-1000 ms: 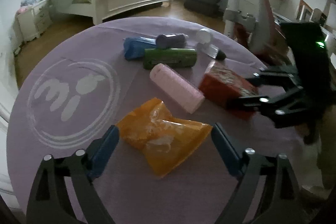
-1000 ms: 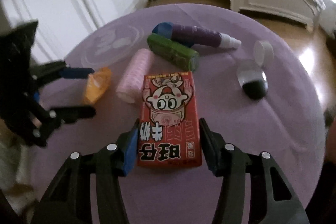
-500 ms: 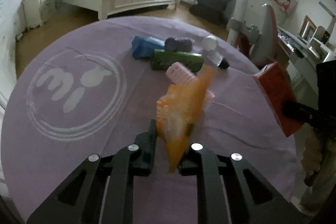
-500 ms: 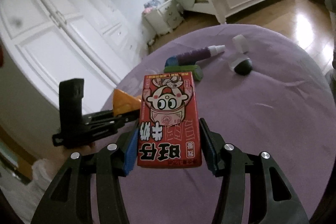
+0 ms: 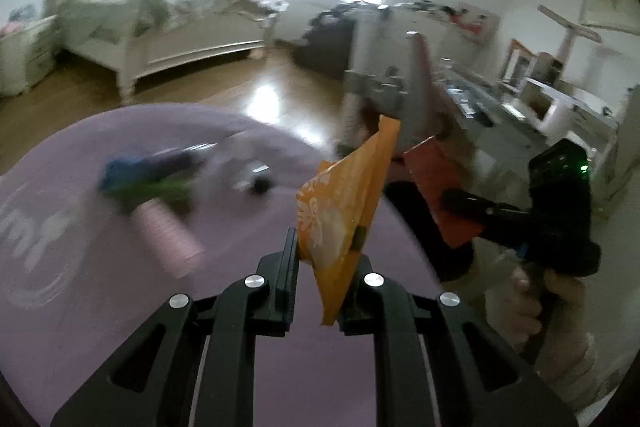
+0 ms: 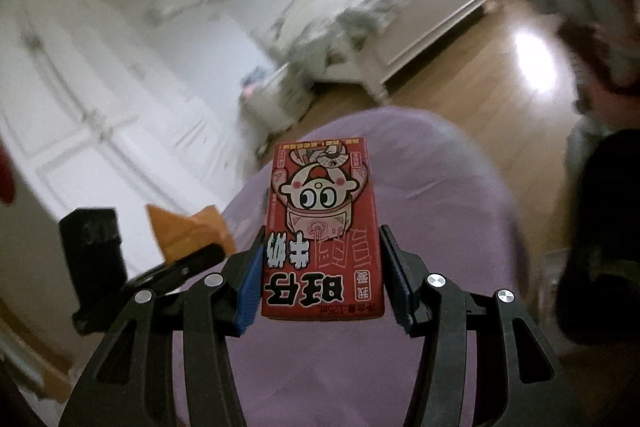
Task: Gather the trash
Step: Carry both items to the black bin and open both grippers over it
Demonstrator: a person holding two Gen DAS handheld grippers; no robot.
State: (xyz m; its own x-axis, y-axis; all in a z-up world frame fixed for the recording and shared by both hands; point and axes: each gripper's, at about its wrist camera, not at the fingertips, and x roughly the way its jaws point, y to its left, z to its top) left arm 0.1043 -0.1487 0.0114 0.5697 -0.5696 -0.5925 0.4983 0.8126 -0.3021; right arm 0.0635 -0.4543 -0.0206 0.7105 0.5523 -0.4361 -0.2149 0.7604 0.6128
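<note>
- Sitting under everything is the big round desk with a purple cloth (image 5: 100,307), and a white ring mark shows on its left side.
- Behind the desk stands a white bed (image 5: 168,27) on a shiny wood floor (image 5: 248,95).
- The right gripper (image 6: 322,275) holds a red paper milk carton with a cartoon face (image 6: 322,227). Its fingers (image 6: 248,287) stand about half apart and press on both sides of the carton, up above the desk.
- A hand (image 5: 532,303) shows under the black right gripper in the left view, just off the right edge of the desk.
- The left gripper (image 5: 326,267) has its fingers (image 5: 286,267) pinched close together on a crinkly orange plastic wrapper (image 5: 344,203). The wrapper sticks up in the air, off the desk, near the red carton.
- On the desk, still lying there and blurry, are a pink roll (image 5: 168,235), a green tube (image 5: 156,191) and a blue and purple tube (image 5: 144,167), all close together.
- A small dark round thing (image 5: 262,183) lies just right of them; it is too blurry to tell what it is.
</note>
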